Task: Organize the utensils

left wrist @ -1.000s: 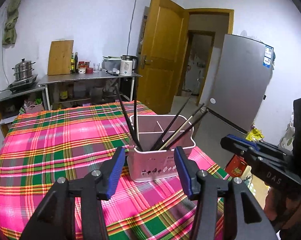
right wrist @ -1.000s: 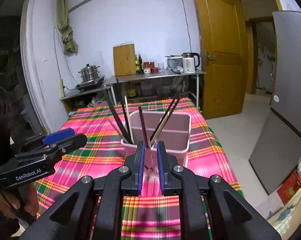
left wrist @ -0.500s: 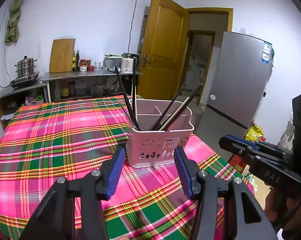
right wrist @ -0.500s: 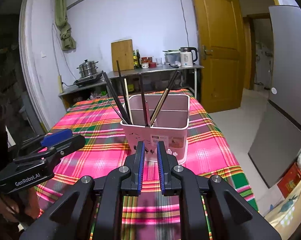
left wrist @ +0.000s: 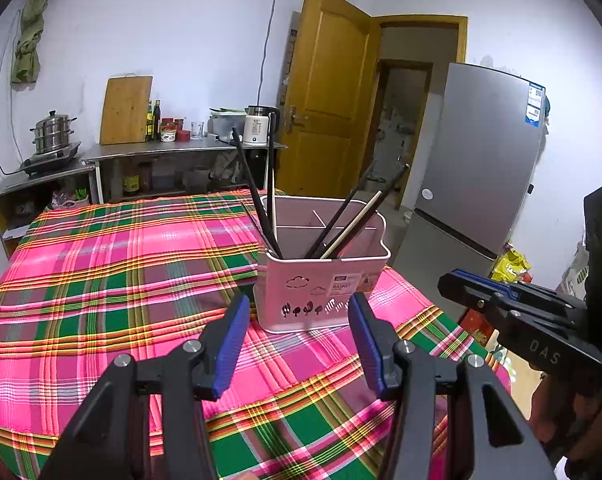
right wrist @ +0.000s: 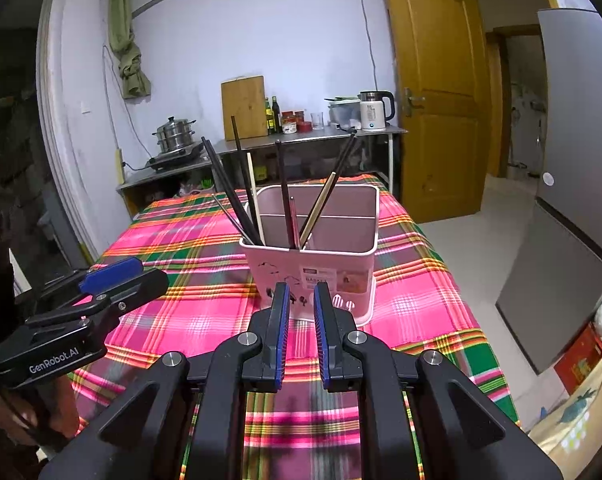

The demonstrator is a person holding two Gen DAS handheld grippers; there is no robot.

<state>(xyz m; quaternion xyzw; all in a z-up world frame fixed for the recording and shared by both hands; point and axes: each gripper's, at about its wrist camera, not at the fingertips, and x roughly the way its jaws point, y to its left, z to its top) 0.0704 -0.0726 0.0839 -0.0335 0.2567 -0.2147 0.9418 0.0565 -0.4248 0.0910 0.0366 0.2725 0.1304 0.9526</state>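
Observation:
A pink utensil basket (left wrist: pixel 325 280) stands on the plaid tablecloth (left wrist: pixel 101 280); it also shows in the right wrist view (right wrist: pixel 313 264). Several dark and pale chopsticks (left wrist: pixel 261 208) stand in its near compartments, also seen in the right wrist view (right wrist: pixel 257 196). My left gripper (left wrist: pixel 297 344) is open and empty, just short of the basket. My right gripper (right wrist: pixel 301 332) has its jaws close together with a narrow gap and nothing between them, in front of the basket. Each gripper shows in the other's view, the right one (left wrist: pixel 513 312) and the left one (right wrist: pixel 89 300).
The table's right edge (right wrist: pixel 473 320) drops to the floor beside a grey fridge (left wrist: pixel 481 176). A steel counter (left wrist: pixel 173 152) with a kettle, bottles, cutting board and steamer pot stands behind the table. A wooden door (left wrist: pixel 325 92) is open at the back.
Both grippers have drawn back and lowered, so the basket sits higher and farther in both views. Jaw openings are unchanged.

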